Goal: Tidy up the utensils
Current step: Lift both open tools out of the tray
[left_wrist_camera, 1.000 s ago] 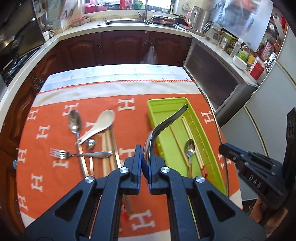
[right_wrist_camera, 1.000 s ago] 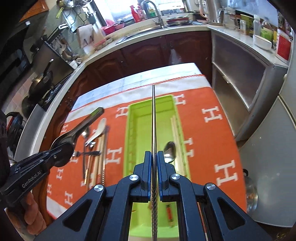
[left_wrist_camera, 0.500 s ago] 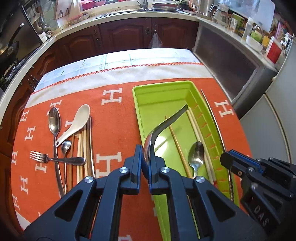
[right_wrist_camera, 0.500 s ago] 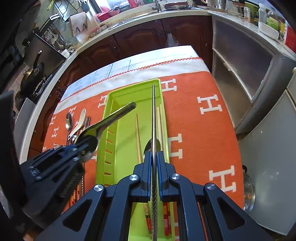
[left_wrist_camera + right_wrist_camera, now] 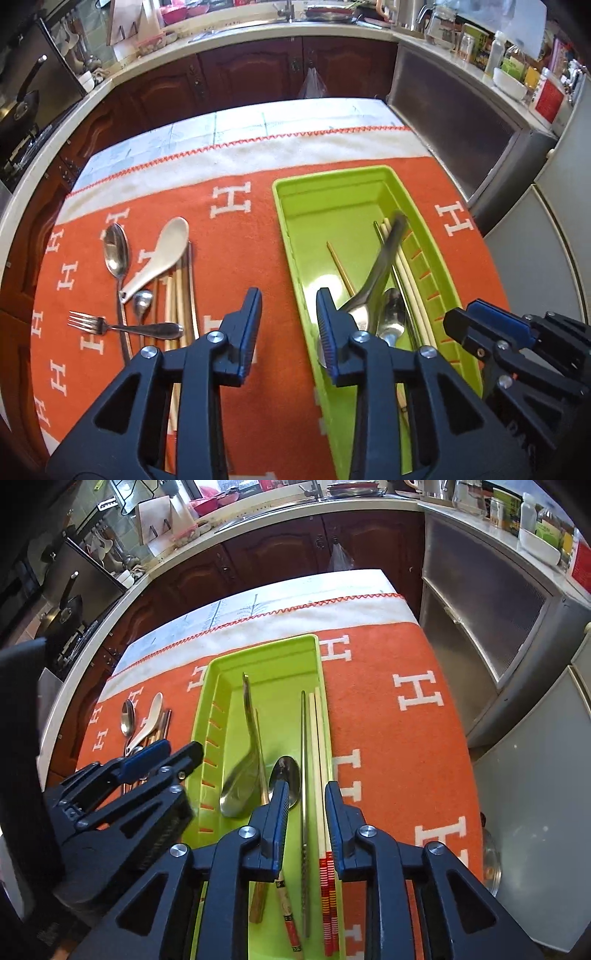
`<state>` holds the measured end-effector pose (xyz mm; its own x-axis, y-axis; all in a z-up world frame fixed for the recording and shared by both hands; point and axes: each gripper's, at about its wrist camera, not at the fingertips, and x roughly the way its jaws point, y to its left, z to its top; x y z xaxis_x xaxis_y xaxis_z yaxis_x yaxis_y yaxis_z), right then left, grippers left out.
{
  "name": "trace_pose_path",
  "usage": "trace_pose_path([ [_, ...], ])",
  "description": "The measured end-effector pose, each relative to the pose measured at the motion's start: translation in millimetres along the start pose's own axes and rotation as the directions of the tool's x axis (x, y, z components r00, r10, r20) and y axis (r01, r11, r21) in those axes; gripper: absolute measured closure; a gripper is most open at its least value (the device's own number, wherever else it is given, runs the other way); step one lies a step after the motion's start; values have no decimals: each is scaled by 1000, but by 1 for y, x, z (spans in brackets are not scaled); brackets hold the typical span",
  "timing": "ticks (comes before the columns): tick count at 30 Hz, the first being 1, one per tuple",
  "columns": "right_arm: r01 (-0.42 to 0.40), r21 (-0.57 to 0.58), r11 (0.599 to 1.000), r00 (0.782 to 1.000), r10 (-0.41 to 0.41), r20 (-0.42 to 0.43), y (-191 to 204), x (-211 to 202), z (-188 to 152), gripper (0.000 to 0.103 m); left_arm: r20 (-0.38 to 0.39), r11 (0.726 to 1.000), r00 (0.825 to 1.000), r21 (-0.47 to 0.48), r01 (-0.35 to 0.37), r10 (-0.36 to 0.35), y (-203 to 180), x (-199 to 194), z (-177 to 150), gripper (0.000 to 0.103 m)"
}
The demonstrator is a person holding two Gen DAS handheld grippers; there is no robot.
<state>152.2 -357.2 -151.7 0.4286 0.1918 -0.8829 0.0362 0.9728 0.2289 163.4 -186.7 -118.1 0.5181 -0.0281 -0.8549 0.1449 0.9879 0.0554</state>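
Both grippers tilt steeply down over the near end of the green tray (image 5: 295, 236), the left gripper (image 5: 288, 325) with jaws opening and empty, the right gripper (image 5: 306, 812) opening astride a metal chopstick (image 5: 303, 760) without touching it. The big metal spoon (image 5: 242, 775) lies inside, lengthwise, bowl near, handle toward the far wall. Orange cloth (image 5: 399, 738) lies bare to the tray's right; loose cutlery (image 5: 147, 288) crowds its left.

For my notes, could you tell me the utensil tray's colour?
The tray is lime green, clearest in the right wrist view.

A home kitchen: wooden cabinets (image 5: 258, 70), sink (image 5: 236, 27), kettle (image 5: 406, 13).
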Motion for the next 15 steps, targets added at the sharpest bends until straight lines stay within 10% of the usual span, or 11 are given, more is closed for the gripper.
trace_pose_path([
  [15, -19, -31, 999, 998, 21, 57, 34, -40, -22, 83, 58, 1000, 998, 11, -24, 24, 64, -79, -26, 76],
])
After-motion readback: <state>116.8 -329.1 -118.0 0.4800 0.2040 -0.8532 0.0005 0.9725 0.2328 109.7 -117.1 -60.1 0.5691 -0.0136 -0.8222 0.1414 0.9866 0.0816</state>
